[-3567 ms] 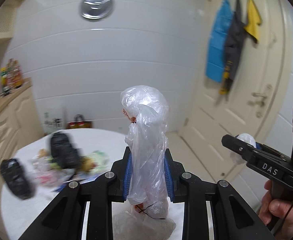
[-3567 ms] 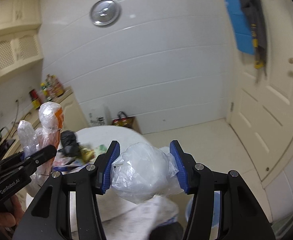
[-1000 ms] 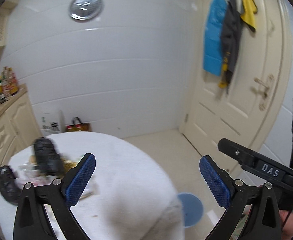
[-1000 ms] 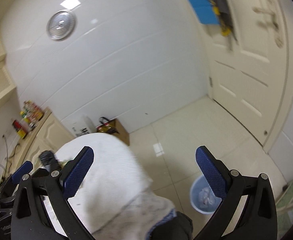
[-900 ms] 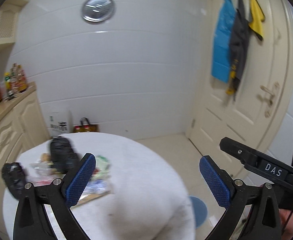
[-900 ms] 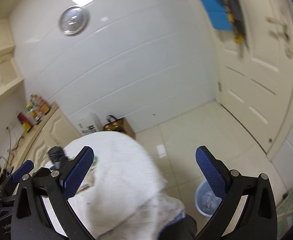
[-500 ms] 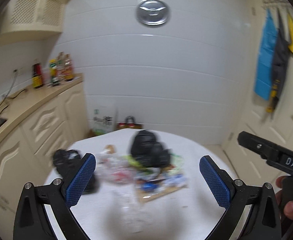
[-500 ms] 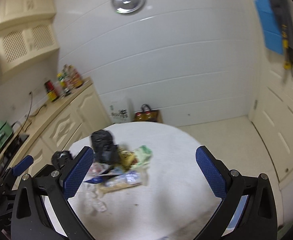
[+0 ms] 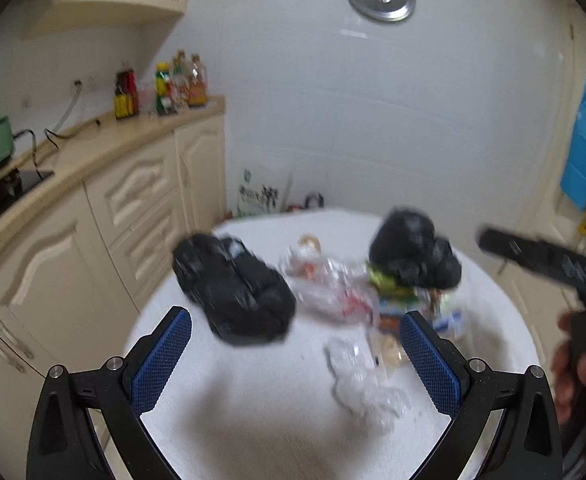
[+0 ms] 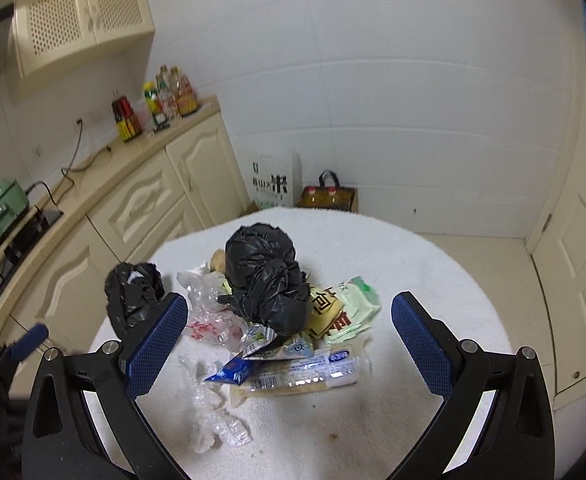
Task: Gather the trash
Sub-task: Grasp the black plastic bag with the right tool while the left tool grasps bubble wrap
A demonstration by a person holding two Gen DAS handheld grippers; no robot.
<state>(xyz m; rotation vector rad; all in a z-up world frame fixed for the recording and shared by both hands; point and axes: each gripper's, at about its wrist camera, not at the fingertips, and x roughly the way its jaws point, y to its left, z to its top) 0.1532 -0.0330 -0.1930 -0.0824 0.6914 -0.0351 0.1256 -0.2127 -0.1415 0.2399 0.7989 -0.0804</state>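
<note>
While wrappers [image 10: 333,316] crowd it, black bag [image 10: 267,276] tops heap.

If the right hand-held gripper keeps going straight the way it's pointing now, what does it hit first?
Probably the clear plastic-wrapped package at the near edge of the trash pile, between the open right hand-held gripper fingers, with the knotted black bag behind it. Depth is unclear.

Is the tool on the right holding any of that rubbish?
No. The right tool is wide open and empty above the trash pile on the round table.
</note>
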